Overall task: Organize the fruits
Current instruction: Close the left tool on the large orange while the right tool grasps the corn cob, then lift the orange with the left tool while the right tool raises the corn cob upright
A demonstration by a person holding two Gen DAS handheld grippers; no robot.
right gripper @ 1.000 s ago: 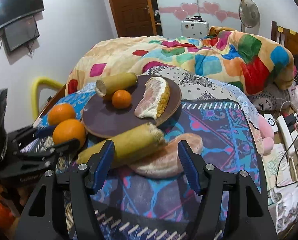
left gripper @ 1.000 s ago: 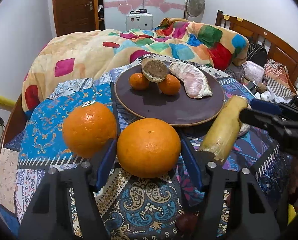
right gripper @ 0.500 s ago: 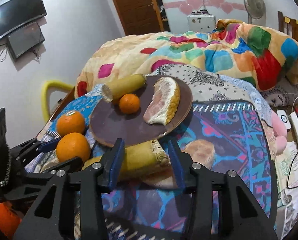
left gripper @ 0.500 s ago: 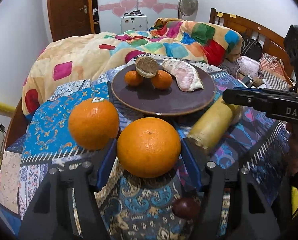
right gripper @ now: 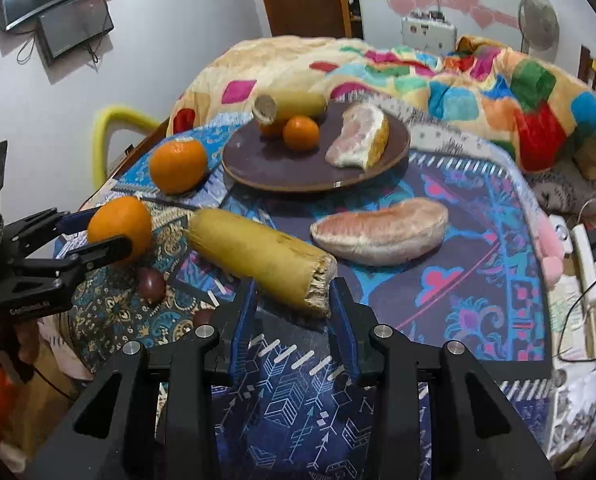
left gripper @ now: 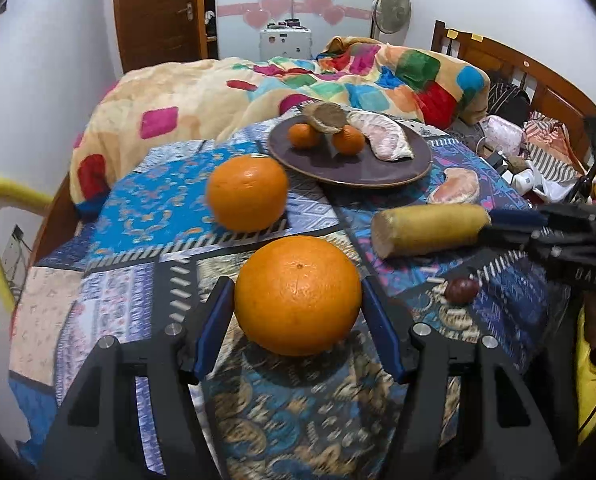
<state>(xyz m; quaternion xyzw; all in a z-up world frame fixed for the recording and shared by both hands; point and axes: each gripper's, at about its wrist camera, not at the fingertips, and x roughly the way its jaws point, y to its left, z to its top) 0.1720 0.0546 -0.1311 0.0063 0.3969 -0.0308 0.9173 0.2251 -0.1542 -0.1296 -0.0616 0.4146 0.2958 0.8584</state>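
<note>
Left wrist view, left gripper (left gripper: 298,312) clamped on large orange (left gripper: 298,294), right gripper (right gripper: 291,300) closing around yellow sugarcane piece (right gripper: 257,252) on patterned cloth (right gripper: 478,280)

R gripper (right gripper: 290,300) fingers closing on yellow stalk (right gripper: 257,254); L gripper (right gripper: 97,232) grips orange (right gripper: 117,222).

A desk draped in a patterned blue cloth (right gripper: 478,280) carries the fruit. A dark round plate (right gripper: 281,168) sits near the far edge beside the bed. On the cloth lie a loose orange (right gripper: 177,165) at the desk's left edge, a pomelo segment (right gripper: 382,230) toward the middle, and two small dark red fruits (right gripper: 151,282) near the front left corner.
</note>
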